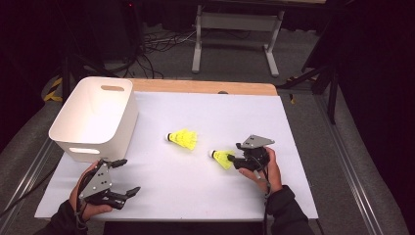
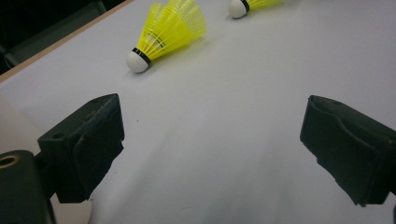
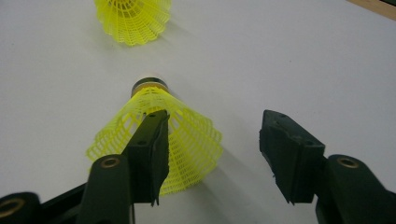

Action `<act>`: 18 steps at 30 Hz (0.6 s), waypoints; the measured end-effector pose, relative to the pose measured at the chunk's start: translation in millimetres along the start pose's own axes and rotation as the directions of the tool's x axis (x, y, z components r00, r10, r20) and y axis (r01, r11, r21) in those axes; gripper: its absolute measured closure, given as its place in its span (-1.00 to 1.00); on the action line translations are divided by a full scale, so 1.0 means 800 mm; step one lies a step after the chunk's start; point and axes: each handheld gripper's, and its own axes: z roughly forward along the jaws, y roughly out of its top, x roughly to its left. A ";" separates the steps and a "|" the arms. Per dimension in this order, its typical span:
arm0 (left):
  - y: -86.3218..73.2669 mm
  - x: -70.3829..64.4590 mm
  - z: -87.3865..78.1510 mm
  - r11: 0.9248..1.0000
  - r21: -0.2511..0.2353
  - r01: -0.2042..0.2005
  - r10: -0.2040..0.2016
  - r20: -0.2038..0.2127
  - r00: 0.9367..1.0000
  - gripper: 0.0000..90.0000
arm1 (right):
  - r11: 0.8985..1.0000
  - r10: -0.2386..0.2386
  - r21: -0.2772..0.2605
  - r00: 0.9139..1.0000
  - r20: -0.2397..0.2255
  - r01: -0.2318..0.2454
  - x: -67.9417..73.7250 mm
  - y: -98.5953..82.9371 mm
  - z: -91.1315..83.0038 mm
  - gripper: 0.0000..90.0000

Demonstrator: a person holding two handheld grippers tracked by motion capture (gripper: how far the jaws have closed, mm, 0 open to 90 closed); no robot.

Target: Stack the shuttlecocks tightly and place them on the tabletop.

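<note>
The right gripper (image 3: 212, 154) is reaching its wide-open fingers around a yellow shuttlecock (image 3: 156, 140), gripping nothing yet. The left gripper (image 2: 210, 149) is waiting open and empty. Both shuttlecocks are probably going into the white bin (image 1: 93, 115).

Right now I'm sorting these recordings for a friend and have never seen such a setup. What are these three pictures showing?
A person sits at a table holding a two-jaw tool in each hand. The high view looks down from above; the other two come from cameras riding on each tool. The left hand-held gripper is open above bare table near a white bin. The right hand-held gripper is open, one jaw inside the skirt of a yellow shuttlecock lying on the table, nothing gripped yet. A second shuttlecock lies nearby.
</note>
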 end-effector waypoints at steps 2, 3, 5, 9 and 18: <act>-0.001 0.000 -0.001 1.000 -0.003 0.003 -0.003 -0.001 1.000 -0.85 | 1.000 -0.012 -0.005 1.000 -0.006 0.012 0.000 0.001 -0.001 -0.10; -0.001 0.001 -0.002 1.000 -0.002 0.001 -0.001 -0.002 1.000 -0.85 | 1.000 -0.020 0.000 1.000 0.001 0.020 0.001 0.002 -0.001 -0.11; -0.002 0.003 -0.002 1.000 -0.003 0.005 -0.005 -0.003 1.000 -0.85 | 0.999 -0.040 0.002 0.999 0.017 0.040 0.004 0.004 -0.002 -0.13; -0.003 0.005 -0.002 1.000 0.000 0.006 -0.006 0.000 1.000 -0.85 | 0.999 -0.050 0.001 0.998 0.036 0.050 0.006 0.008 -0.005 -0.23; -0.003 0.006 -0.001 1.000 0.003 0.000 0.000 0.001 1.000 -0.85 | 0.998 -0.061 -0.004 0.994 0.088 0.062 0.006 0.010 -0.020 -0.32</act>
